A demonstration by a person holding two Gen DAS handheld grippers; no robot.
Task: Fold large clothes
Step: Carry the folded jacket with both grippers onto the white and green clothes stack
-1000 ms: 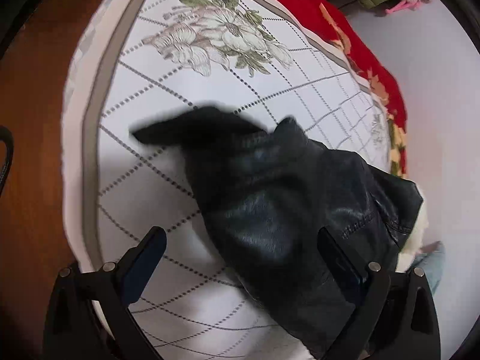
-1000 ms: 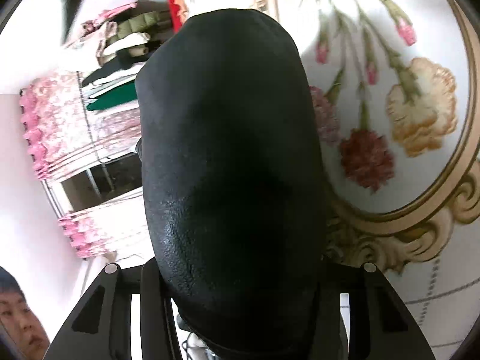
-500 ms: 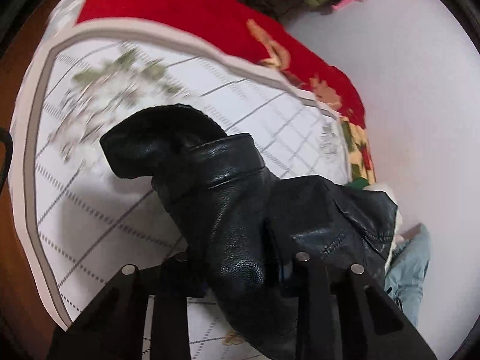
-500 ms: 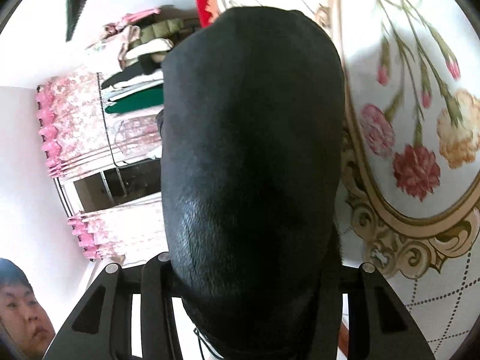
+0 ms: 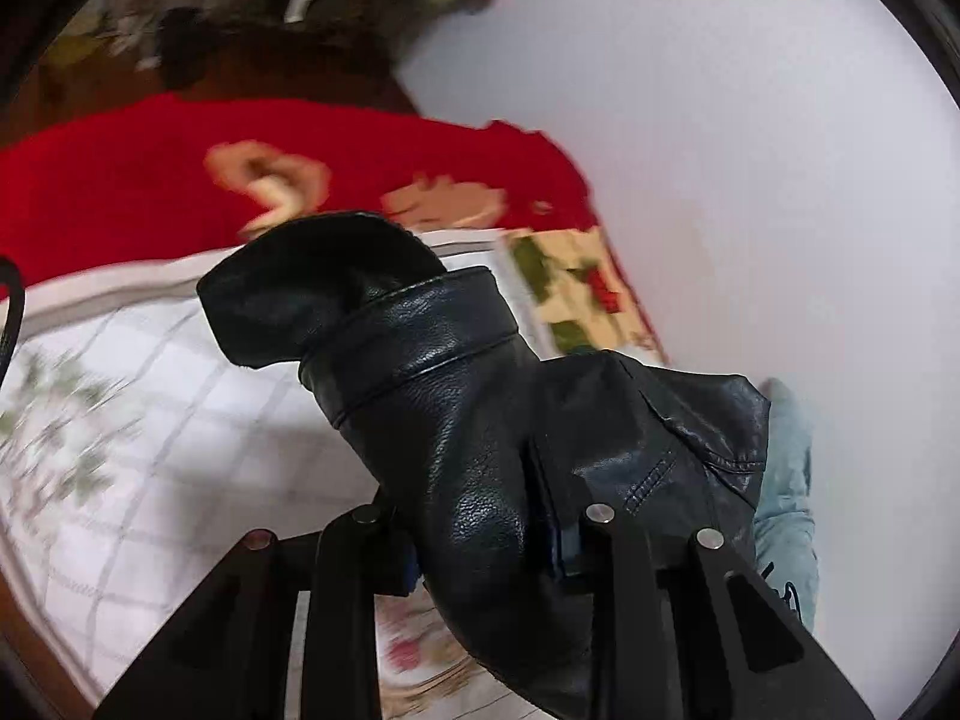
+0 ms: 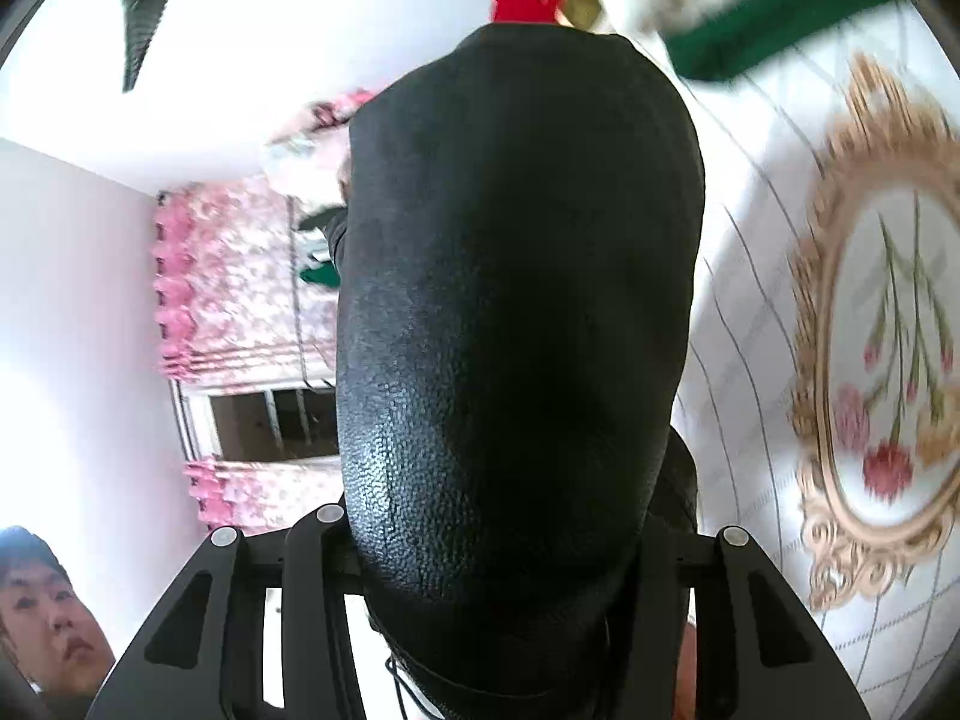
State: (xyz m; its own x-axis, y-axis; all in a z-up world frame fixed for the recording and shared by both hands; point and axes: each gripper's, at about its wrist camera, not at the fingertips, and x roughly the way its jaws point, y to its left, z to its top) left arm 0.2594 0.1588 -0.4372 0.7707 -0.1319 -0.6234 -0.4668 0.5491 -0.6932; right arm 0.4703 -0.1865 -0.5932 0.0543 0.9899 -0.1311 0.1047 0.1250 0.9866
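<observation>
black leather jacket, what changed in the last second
The left gripper, open a second ago, has just been closing and now clamps the black leather jacket, lifting it off the quilted bedspread. The right gripper stays shut on the jacket.

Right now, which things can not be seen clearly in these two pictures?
- Left wrist view: the left gripper pads, buried in the black leather jacket.
- Right wrist view: most of the room, blocked by the jacket bulge in the right gripper.
- Both views: bedspread flowers, motion-blurred.
</observation>
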